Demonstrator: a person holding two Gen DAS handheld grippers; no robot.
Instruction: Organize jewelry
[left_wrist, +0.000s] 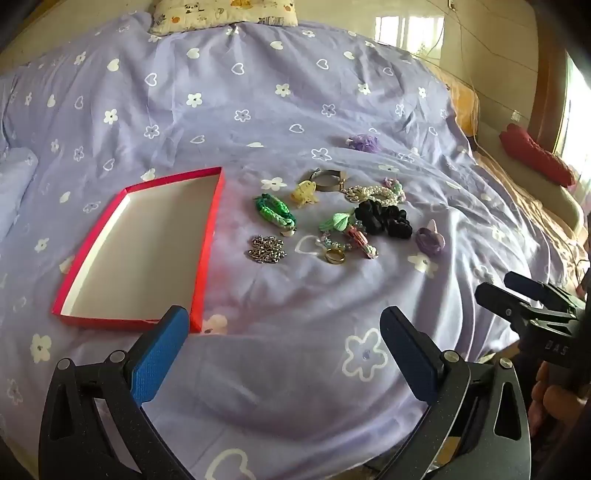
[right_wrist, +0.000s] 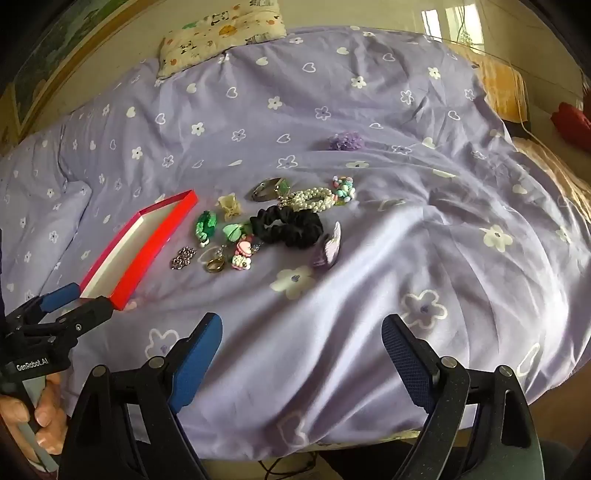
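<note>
From my left wrist, my left gripper (left_wrist: 282, 332) hangs over the purple duvet (left_wrist: 295, 92) with jaws wide apart and empty; the red tray (left_wrist: 210, 236) lies far left, the jewelry pile (left_wrist: 332, 218) beyond, right of it. From my right wrist, my right gripper (right_wrist: 301, 341) also gapes empty, the black scrunchie (right_wrist: 288, 225) farther ahead.

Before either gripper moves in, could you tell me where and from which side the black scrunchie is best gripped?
I would pinch the black scrunchie across its puffy near band, coming down from above on the side facing the right gripper. It lies flat as an open ring, and that edge faces bare duvet. Its far edge touches the pearl bracelet, so gripping there risks snagging it. Both grippers are open and empty.
</note>
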